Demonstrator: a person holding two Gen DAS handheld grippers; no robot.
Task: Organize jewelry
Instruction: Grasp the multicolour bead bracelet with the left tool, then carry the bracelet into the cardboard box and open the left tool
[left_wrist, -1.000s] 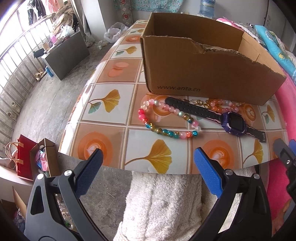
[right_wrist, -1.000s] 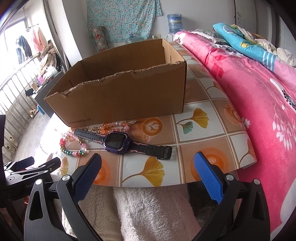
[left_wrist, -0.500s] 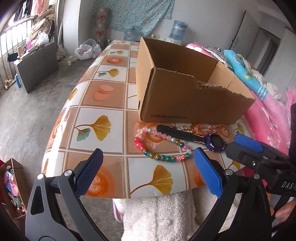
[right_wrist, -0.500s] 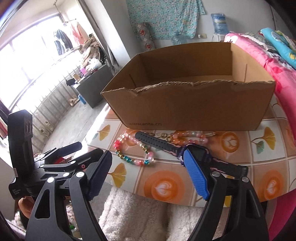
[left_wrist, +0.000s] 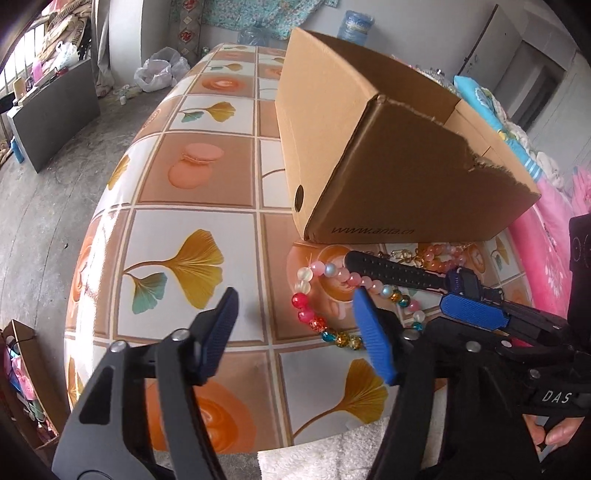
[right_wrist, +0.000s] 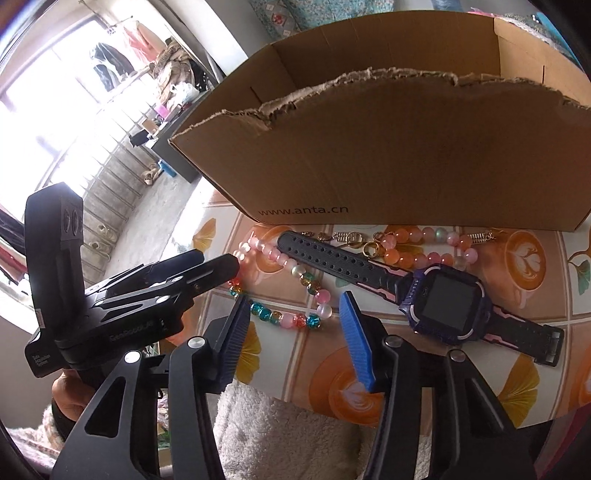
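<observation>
A multicoloured bead bracelet (right_wrist: 284, 317) lies on the tiled table (left_wrist: 192, 221) in front of an open cardboard box (right_wrist: 388, 147). A purple smartwatch (right_wrist: 447, 306) with a black strap lies across it, and an orange-pink bead bracelet (right_wrist: 417, 254) with gold charms lies against the box. My right gripper (right_wrist: 295, 328) is open, its jaws just short of the multicoloured bracelet. My left gripper (left_wrist: 295, 328) is open, low over the table left of that bracelet (left_wrist: 314, 321). The watch (left_wrist: 461, 284) is partly hidden there by the right gripper's fingers (left_wrist: 472, 314).
A white fluffy towel (right_wrist: 288, 435) hangs at the table's front edge. A pink bedspread (left_wrist: 546, 236) lies to the right of the table. The floor to the left holds a grey cabinet (left_wrist: 51, 122) and bags.
Both grippers have moved forward and lower toward the jewelry, and their jaws have narrowed. The right gripper has swung left, from the watch to the multicoloured bracelet.
</observation>
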